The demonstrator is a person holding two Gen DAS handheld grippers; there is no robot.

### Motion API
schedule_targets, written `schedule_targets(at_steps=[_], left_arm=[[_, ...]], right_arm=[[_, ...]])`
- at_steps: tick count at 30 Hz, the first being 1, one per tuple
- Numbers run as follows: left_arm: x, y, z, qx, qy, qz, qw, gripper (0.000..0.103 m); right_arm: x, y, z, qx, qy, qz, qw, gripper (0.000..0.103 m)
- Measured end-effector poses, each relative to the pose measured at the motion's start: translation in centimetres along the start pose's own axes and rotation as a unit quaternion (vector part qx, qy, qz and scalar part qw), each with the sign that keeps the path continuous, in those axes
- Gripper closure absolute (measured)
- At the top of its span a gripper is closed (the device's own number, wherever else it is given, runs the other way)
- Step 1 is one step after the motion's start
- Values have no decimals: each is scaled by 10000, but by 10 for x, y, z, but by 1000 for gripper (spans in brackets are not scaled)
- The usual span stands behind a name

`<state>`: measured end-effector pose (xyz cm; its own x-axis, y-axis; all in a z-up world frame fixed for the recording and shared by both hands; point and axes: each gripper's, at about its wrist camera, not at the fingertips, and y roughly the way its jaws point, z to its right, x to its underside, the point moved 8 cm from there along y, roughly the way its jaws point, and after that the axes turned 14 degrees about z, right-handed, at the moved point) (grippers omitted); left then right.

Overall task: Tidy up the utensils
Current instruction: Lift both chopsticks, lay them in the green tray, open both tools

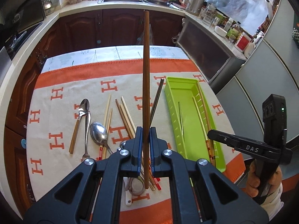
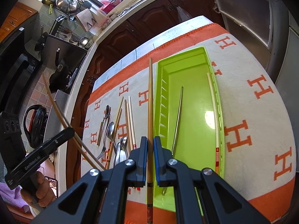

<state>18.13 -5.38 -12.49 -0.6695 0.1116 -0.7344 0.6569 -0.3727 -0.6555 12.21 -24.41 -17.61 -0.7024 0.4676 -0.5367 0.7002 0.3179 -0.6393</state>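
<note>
The left gripper (image 1: pixel 146 136) pinches a dark, ribbed wooden chopstick (image 1: pixel 146 85), which rises up the middle of its frame. The right gripper (image 2: pixel 149 147) pinches a lighter bamboo chopstick (image 2: pixel 150 100) at the centre of its frame, just left of the tray (image 2: pixel 220 100). That tray is glossy lime-green plastic, long and rectangular with slotted walls; inside lie a thin metal chopstick (image 2: pixel 178 115) and a cream one with a red-banded end (image 2: pixel 214 112). On the woven beige cloth (image 2: pixel 261 112) with orange H shapes, lower left of the left-wrist frame, lie shiny steel spoons (image 1: pixel 98 132), a fork (image 1: pixel 86 130) and several pale chopsticks (image 1: pixel 127 117).
</note>
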Motion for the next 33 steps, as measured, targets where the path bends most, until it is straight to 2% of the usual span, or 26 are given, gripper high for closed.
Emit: schedule_targets(at_steps=[10, 18, 24, 33], left_arm=[[-15, -55, 23, 285, 142, 369, 9988, 99], [-16, -70, 45, 426, 251, 414, 9979, 99], [-4, -54, 72, 633, 285, 182, 9974, 99], [28, 13, 126, 863, 417, -484, 9942, 99]], right_arm=[[3, -18, -5, -29, -51, 132, 9999, 97], [5, -27, -5, -27, -80, 186, 9998, 96], [2, -28, 3, 106, -47, 183, 9998, 96], [-5, -20, 30, 378, 71, 99, 9992, 96]])
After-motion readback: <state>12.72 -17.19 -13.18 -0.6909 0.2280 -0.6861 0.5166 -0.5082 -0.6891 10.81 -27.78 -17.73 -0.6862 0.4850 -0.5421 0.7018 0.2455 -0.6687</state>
